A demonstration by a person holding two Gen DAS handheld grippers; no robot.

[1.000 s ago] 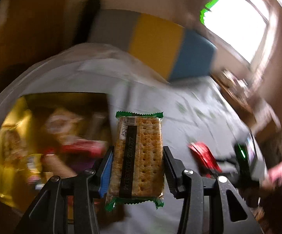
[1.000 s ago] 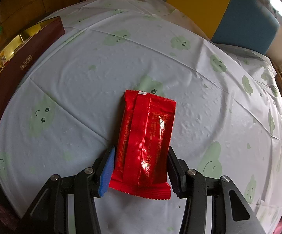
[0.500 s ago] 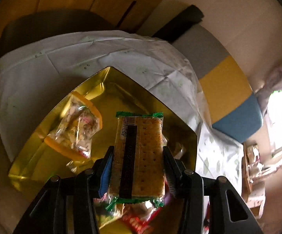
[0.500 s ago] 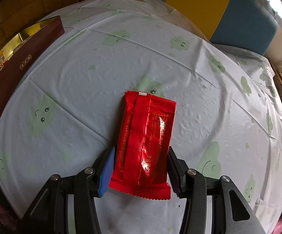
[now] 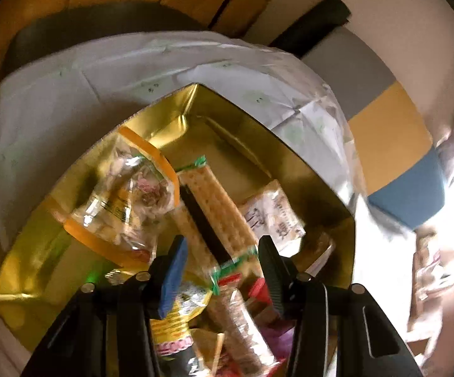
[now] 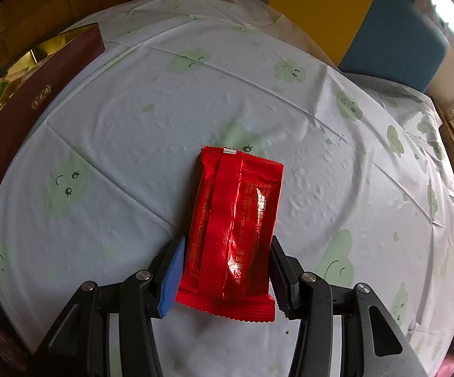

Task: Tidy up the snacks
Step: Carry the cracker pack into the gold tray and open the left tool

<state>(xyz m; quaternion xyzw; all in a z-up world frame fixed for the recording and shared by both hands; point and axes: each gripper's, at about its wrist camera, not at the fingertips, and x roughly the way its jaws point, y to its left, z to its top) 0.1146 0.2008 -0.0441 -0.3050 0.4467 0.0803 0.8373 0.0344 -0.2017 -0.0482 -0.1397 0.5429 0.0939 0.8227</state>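
- Left gripper (image 5: 220,264) hangs over the gold-lined box (image 5: 29,286); jaws closing, yet the pads stand clear of the cracker pack (image 5: 217,210), which lies tilted among the snacks in the box, its near end between the fingers.
- Cracker pack runs from about 11 o'clock down to 5 o'clock in the left wrist view; green crimped ends, dark stripe along it.
- Clear bag with orange edges (image 5: 123,201) sits at 10 o'clock of the cracker pack, touching it; a pale wrapped snack (image 5: 274,213) lies at 3 o'clock.
- Right gripper (image 6: 227,270) is clamped on the red packet (image 6: 233,229), both pads against its long sides.
- Red packet sits over the cloud-print tablecloth (image 6: 132,132); whether it touches the cloth I cannot tell.
- Box's maroon outer wall (image 6: 35,94) shows at 10 o'clock in the right wrist view, well apart from the packet.
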